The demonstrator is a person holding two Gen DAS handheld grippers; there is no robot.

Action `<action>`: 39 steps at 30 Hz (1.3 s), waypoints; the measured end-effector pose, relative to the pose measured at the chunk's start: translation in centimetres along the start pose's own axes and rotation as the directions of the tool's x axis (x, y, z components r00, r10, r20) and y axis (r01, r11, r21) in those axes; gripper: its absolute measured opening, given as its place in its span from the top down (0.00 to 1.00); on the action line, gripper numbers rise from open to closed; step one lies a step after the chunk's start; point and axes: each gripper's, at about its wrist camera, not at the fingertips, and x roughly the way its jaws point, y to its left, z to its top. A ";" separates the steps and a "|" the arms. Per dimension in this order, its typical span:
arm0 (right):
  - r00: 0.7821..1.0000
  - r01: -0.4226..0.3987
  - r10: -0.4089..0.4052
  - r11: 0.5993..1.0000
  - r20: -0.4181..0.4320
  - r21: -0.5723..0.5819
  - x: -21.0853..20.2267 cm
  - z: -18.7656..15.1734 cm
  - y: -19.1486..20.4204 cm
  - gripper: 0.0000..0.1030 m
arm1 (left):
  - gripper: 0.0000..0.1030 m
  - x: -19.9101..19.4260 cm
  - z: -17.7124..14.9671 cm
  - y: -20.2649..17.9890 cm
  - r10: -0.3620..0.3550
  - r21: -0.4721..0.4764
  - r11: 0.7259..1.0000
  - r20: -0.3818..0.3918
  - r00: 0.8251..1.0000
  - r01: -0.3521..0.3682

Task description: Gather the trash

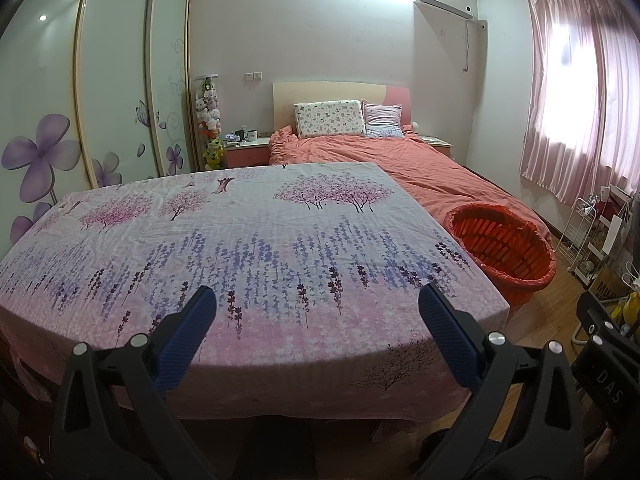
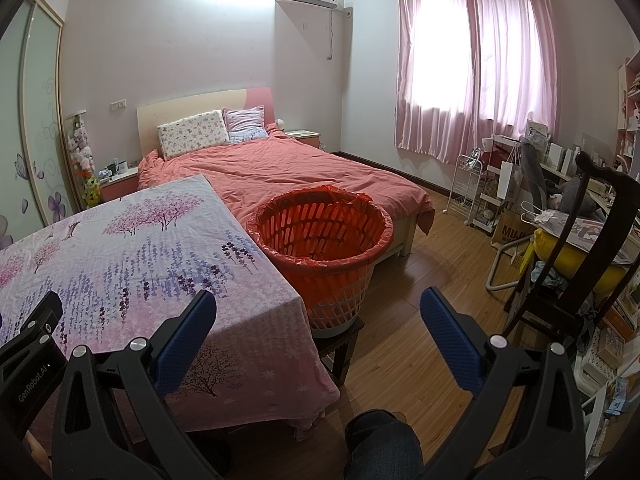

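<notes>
- We held the left hand-held gripper (image 1: pixel 318 312) wide open and empty over the desk's (image 1: pixel 248 240) near edge.
- Our right hand-held gripper (image 2: pixel 318 316) was also spread open and empty, off the desk's right corner above bare wood floor (image 2: pixel 432 280).
- The red-lined basket (image 2: pixel 320 240) sat on a stool (image 2: pixel 340 344) just beside the desk's right edge, with the bed (image 2: pixel 288 172) behind.
- We saw no trash on the cloth.

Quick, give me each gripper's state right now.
Left gripper: open, holding nothing.
Right gripper: open, holding nothing.
</notes>
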 end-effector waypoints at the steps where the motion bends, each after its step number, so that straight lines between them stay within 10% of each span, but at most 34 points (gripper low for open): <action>1: 1.000 0.000 0.000 1.000 0.000 0.000 0.0 0.0 0.0 0.02 | 0.04 0.0 0.0 0.0 0.000 0.000 1.000 0.000 1.000 0.000; 39: 1.000 0.000 0.000 1.000 -0.001 0.000 0.0 0.0 0.1 0.02 | 0.04 -0.3 -0.1 0.2 0.009 -0.004 1.000 -0.002 1.000 -0.009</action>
